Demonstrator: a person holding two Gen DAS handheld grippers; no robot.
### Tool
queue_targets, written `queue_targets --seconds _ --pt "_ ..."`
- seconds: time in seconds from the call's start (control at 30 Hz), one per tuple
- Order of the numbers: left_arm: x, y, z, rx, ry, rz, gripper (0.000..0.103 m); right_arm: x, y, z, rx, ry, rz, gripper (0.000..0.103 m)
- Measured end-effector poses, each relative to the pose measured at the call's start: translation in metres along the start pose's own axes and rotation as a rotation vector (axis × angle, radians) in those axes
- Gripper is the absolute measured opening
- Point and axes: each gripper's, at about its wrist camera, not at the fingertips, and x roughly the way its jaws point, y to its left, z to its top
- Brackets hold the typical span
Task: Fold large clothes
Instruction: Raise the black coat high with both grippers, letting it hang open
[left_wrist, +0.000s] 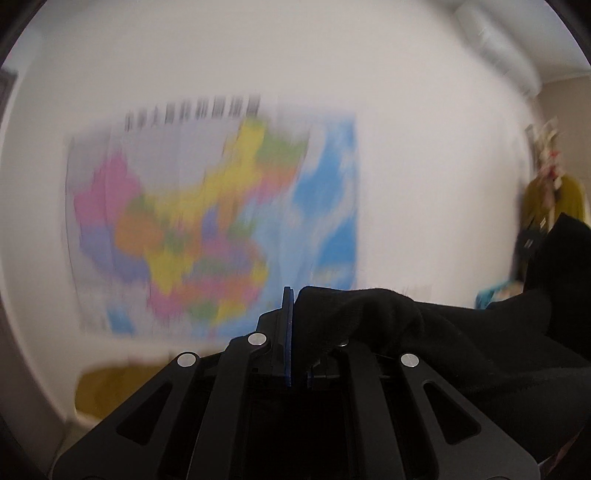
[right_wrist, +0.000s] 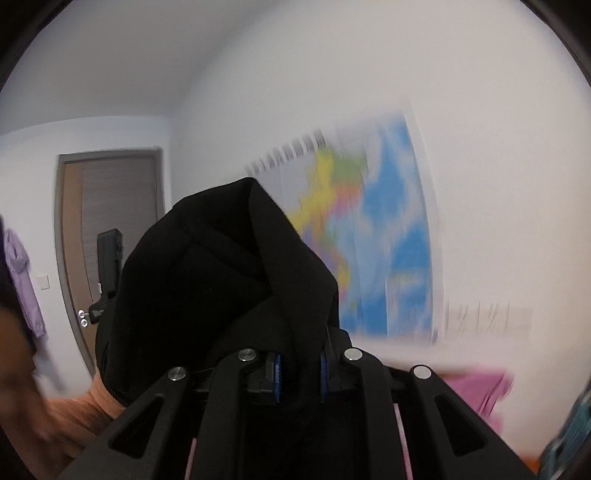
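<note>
A black garment (left_wrist: 388, 317) is held up in the air by both grippers, facing a wall. My left gripper (left_wrist: 297, 339) is shut on a bunched edge of it; the cloth drapes over the right finger and runs off to the right. My right gripper (right_wrist: 299, 373) is shut on another part of the black garment (right_wrist: 221, 266), which rises in a folded peak above the blue pads (right_wrist: 277, 376) and hangs to the left. Both views are motion-blurred.
A colourful wall map (left_wrist: 221, 221) hangs on the white wall, also in the right wrist view (right_wrist: 376, 236). A brown door (right_wrist: 107, 206) stands at left, with a purple garment (right_wrist: 22, 273) beside it. Pink cloth (right_wrist: 480, 387) lies low right. An air conditioner (left_wrist: 498, 48) is high right.
</note>
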Motion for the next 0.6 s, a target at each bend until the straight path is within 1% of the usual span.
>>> queue_targets --seconds 0.03,0.07,0.1,0.13,0.17,0.2,0.23,0.27,0.3,0.33,0.37,0.43,0.47,0.5,0.57,0.6 --pt "0.008 0.005 -0.012 -0.015 0.041 0.004 0.005 0.032 -0.021 -0.021 0.043 0.075 -0.005 0.014" --pt "0.031 0.013 -0.029 -0.034 0.101 0.017 0.005 0.05 -0.021 -0.03 0.052 0.118 -0.016 0.014" --pt "0.064 0.023 -0.053 -0.075 0.183 0.021 0.005 0.073 -0.031 -0.044 0.089 0.174 -0.035 0.014" --pt "0.086 0.029 -0.071 -0.104 0.235 0.025 0.005 0.104 -0.047 -0.067 0.153 0.246 -0.042 0.014" --pt "0.119 0.037 -0.099 -0.133 0.317 0.036 0.005 0.132 -0.058 -0.087 0.152 0.313 -0.073 0.014" --pt "0.137 0.04 -0.115 -0.148 0.363 0.034 0.005 0.148 -0.064 -0.101 0.157 0.345 -0.105 0.014" --pt "0.159 0.042 -0.134 -0.159 0.412 0.043 0.005 0.172 -0.08 -0.119 0.191 0.403 -0.127 0.014" --pt "0.177 0.044 -0.15 -0.168 0.461 0.054 0.005 0.19 -0.091 -0.133 0.21 0.451 -0.13 0.014" --pt "0.198 0.048 -0.169 -0.189 0.522 0.038 0.005 0.205 -0.101 -0.145 0.235 0.491 -0.139 0.014" --pt "0.214 0.052 -0.184 -0.215 0.566 0.036 0.005 0.221 -0.11 -0.159 0.237 0.535 -0.155 0.014" --pt "0.225 0.056 -0.196 -0.228 0.606 0.037 0.005 0.228 -0.119 -0.178 0.24 0.561 -0.168 0.014" --pt "0.239 0.06 -0.205 -0.231 0.637 0.022 0.005 0.236 -0.139 -0.189 0.322 0.59 -0.163 0.014" --pt "0.238 0.061 -0.205 -0.234 0.642 0.014 0.005 0.237 -0.147 -0.197 0.351 0.59 -0.164 0.014" --pt "0.242 0.064 -0.204 -0.241 0.647 -0.016 0.005 0.236 -0.154 -0.196 0.384 0.586 -0.147 0.014" --pt "0.246 0.07 -0.192 -0.246 0.631 -0.044 0.005 0.234 -0.164 -0.193 0.421 0.58 -0.129 0.015" --pt "0.249 0.072 -0.188 -0.254 0.624 -0.057 0.006 0.234 -0.17 -0.19 0.432 0.575 -0.124 0.017"
